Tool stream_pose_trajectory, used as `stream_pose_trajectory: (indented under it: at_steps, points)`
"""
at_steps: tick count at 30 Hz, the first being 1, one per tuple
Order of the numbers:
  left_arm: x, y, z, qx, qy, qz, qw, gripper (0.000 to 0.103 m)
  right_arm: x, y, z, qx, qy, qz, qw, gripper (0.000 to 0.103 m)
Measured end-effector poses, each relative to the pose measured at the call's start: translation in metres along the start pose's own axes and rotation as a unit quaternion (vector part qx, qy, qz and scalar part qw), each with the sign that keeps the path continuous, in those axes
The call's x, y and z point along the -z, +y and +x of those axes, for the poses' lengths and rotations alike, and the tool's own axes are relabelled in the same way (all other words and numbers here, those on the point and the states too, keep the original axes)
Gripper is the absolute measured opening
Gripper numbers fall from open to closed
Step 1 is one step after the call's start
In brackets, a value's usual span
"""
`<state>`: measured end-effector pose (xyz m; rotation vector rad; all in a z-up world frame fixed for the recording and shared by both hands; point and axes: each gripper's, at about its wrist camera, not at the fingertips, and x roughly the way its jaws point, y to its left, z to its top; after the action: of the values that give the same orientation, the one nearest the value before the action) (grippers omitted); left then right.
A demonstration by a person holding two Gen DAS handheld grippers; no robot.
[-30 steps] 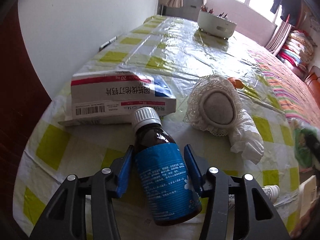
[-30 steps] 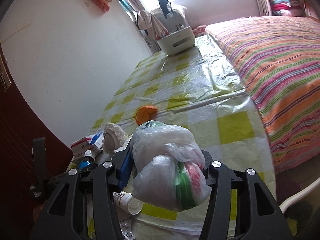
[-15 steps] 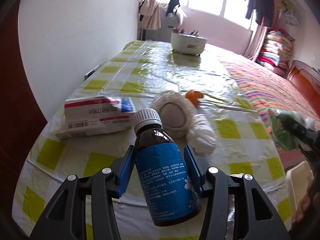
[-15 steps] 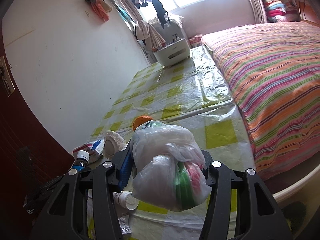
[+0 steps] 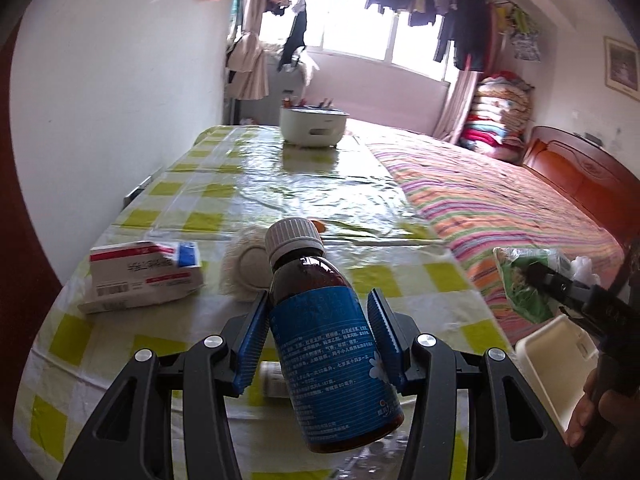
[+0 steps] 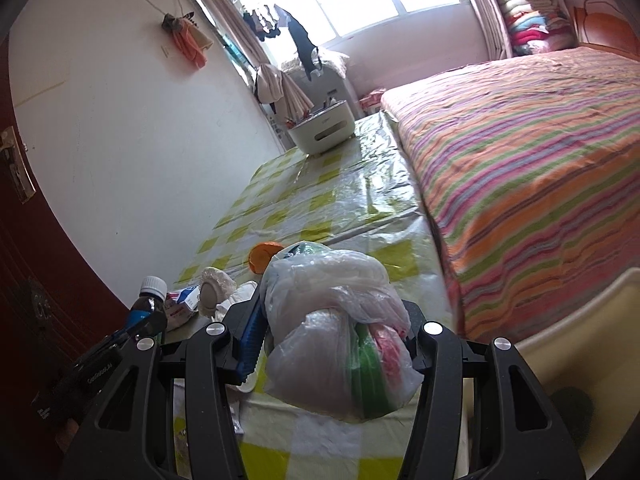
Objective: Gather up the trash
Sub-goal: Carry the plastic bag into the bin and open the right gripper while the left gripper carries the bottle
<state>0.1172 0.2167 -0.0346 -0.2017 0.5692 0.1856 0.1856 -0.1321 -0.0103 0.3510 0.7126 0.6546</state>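
Both hands are loaded, so the step in hand looks like carrying: two pieces of trash are up off the surface [image 5: 248, 200] and on their way to wherever trash goes.

The left gripper [image 5: 318, 340] has its blue jaws clamped on the sides of a brown medicine bottle [image 5: 328, 344] with a blue label and white ribbed cap; the bottle leans cap-forward, its base hanging below the jaws. The right gripper [image 6: 336, 340] has its jaws closed on a knotted clear plastic bag [image 6: 340, 332] with green and red scraps inside, which bulges above and below the grip.

Left on the checked, plastic-covered surface are a red-and-white medicine box [image 5: 144, 276], a lace-edged round item [image 5: 248, 268], an orange cap [image 6: 264, 255] beyond it, and a small white bottle [image 5: 274, 378] lying on its side under the held one. A white tub [image 5: 312, 126] stands at the far end, and a striped bed [image 6: 540, 184] runs alongside.

A pale container [image 5: 556, 364] sits low at the right of the left view, just under the right gripper; it may be the bin, though I cannot tell for certain. If so, the next move calls for bringing each load over its opening and releasing in turn, keeping the tilted bottle from slipping and the bag clear of the rim. Several items remain to be gathered.
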Motion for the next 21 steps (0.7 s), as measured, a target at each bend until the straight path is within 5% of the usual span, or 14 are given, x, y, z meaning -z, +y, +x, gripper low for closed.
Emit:
stream_pose_trajectory:
  at_steps: [21]
  points:
    - [0.013, -0.086, 0.001, 0.073, 0.009, 0.05, 0.9961, 0.048, 0.031, -0.073, -0.085, 0.1, -0.068, 0.043, 0.992, 0.051]
